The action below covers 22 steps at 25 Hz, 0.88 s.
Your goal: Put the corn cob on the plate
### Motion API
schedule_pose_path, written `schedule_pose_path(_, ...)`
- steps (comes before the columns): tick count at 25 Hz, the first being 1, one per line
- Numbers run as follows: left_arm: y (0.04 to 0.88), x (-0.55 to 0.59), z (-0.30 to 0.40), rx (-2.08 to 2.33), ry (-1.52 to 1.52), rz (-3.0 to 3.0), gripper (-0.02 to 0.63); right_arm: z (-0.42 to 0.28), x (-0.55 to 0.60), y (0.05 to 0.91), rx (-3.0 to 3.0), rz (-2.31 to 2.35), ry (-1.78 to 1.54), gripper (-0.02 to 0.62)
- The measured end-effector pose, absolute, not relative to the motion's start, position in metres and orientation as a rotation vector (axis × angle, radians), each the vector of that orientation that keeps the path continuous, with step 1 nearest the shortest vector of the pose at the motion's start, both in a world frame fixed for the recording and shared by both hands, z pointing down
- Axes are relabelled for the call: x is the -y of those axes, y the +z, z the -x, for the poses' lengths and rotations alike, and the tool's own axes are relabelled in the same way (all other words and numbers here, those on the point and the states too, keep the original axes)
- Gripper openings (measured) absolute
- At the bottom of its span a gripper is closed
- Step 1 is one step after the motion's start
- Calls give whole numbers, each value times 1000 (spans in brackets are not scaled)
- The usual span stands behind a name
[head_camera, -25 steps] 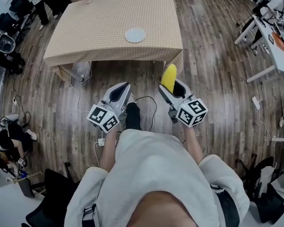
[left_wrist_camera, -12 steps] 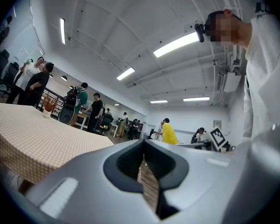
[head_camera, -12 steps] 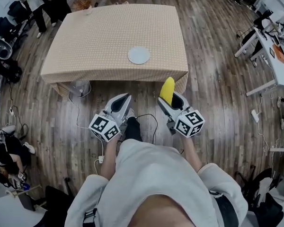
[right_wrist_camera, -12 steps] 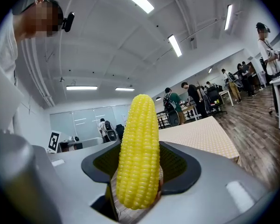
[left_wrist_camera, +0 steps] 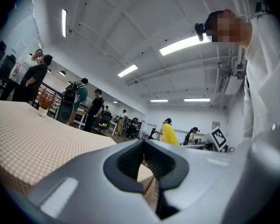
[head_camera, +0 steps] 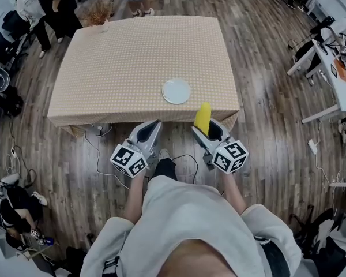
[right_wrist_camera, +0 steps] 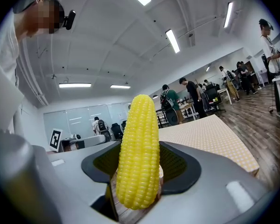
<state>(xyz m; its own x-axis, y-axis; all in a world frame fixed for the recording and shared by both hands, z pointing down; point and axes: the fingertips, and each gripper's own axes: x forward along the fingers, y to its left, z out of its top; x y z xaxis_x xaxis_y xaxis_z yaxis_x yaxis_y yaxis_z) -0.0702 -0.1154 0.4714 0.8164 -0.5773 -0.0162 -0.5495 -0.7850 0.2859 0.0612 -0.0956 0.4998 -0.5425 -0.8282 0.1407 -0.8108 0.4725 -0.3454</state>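
A yellow corn cob (head_camera: 203, 116) stands upright between the jaws of my right gripper (head_camera: 209, 130), which is shut on it. In the right gripper view the corn cob (right_wrist_camera: 139, 148) fills the middle and both pads press its lower half. The white plate (head_camera: 176, 91) lies near the front edge of the table (head_camera: 121, 56), just beyond and left of the cob. My left gripper (head_camera: 152, 126) hangs level beside the right one, in front of the table edge. Its jaws (left_wrist_camera: 143, 146) are shut, with nothing held.
A tan checked cloth covers the table (left_wrist_camera: 28, 139). A small vase of dried flowers (head_camera: 101, 21) stands at its far left corner. People (head_camera: 43, 4) stand beyond that corner. Cables (head_camera: 101, 154) trail on the wooden floor under the front edge. White desks (head_camera: 334, 56) are at the right.
Both grippers have moved forward toward the table, the corn cob still held upright in the right one. The table and plate now lie closer, the cob's tip at the table's front edge.
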Motion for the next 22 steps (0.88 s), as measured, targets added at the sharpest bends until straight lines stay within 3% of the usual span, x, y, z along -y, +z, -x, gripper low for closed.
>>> schedule_pose_path(13,457,278,98,727,-173,-2745,8,-31,248,477,-2585,1610,-576,256)
schedule_pose_path(22,441,319,86,678,-155,-2758,8,-42,285,458,-2560,1654,-563,256)
